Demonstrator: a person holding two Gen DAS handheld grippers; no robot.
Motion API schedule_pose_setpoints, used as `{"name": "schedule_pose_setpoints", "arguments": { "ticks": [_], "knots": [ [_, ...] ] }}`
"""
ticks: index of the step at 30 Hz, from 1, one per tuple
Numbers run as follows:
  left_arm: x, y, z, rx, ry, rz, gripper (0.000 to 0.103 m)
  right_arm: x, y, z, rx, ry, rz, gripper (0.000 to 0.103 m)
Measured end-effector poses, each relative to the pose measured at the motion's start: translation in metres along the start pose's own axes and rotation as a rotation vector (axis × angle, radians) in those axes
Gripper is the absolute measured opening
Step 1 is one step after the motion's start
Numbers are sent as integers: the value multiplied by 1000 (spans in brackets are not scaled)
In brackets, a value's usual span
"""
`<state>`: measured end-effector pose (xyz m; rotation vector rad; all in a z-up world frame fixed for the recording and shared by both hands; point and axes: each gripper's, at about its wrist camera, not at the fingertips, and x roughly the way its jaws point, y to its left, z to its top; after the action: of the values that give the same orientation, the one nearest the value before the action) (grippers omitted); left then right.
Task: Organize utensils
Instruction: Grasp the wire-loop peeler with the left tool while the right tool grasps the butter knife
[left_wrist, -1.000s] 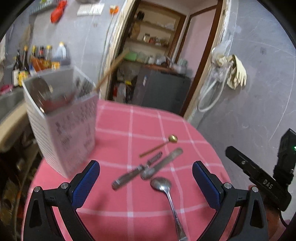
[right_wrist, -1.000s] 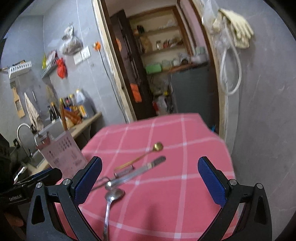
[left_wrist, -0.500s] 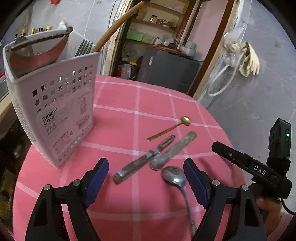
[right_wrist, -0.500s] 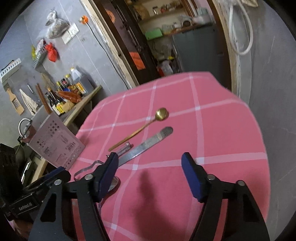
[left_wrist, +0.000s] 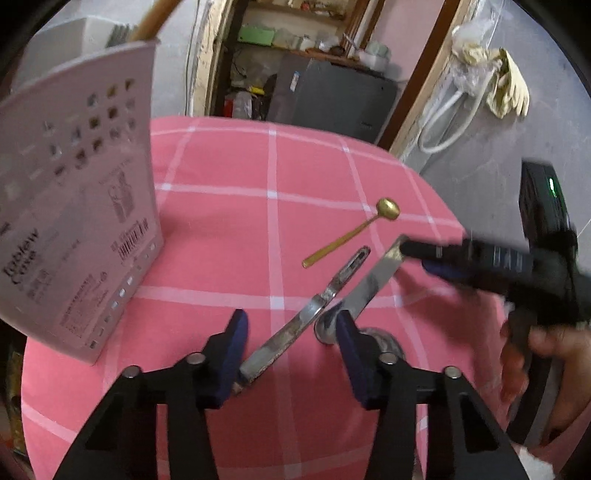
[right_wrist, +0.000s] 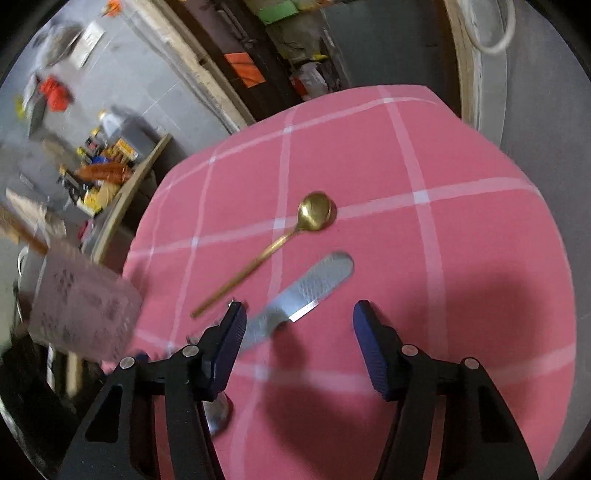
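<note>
On a round surface (left_wrist: 221, 206) covered in pink checked cloth, the left claw (left_wrist: 290, 338) has just been closing around the handle end of a steel peeler (left_wrist: 295, 328), its blue pads not yet pressing it. The right claw (right_wrist: 297, 332), also just closing, stands unclenched over a flat steel utensil (right_wrist: 306, 291), gripping nothing. A gold spoon (right_wrist: 273, 247) lies just beyond, and a white perforated utensil holder (left_wrist: 74, 206) stands at the left.

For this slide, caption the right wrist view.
Right gripper, jaws open and closing, over a steel knife beside a gold spoon on a pink checked tablecloth.
</note>
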<state>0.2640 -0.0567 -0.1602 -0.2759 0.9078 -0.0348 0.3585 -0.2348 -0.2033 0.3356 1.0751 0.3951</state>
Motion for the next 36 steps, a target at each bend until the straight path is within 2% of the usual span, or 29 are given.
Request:
{"name": "schedule_pose_setpoints", "arguments": {
  "ticks": [3, 8, 10, 11, 12, 14, 17, 22, 26, 30, 36],
  "knots": [
    [3, 1, -1, 0, 24, -2, 30, 12, 1, 6, 72, 14, 42, 49],
    [2, -3, -6, 17, 39, -7, 17, 27, 5, 6, 139, 7, 78, 34],
    [0, -2, -7, -1, 57, -21, 13, 31, 4, 6, 172, 10, 97, 28],
    [0, -1, -8, -12, 70, -27, 7, 34, 4, 7, 189, 14, 105, 25],
    [2, -1, -10, -31, 94, -31, 5, 36, 3, 7, 208, 15, 117, 24],
    [0, 3, -17, -84, 103, -35, 4, 38, 0, 6, 237, 21, 140, 20],
    [-3, 4, -24, -111, 115, -41, 4, 41, -3, 7, 265, 27, 155, 20],
    [-7, 8, -28, -157, 144, -75, 4, 50, 15, 14, 209, 38, 105, 19],
    [-7, 8, -30, -179, 157, -94, 4, 57, 23, 20, 185, 40, 52, 6],
    [-9, 7, -32, -195, 162, -96, 4, 56, 15, 20, 225, 43, 86, 6],
    [-14, 10, -38, -212, 166, -94, 4, 57, 14, 2, 231, 81, 164, 6]
  ]
}}
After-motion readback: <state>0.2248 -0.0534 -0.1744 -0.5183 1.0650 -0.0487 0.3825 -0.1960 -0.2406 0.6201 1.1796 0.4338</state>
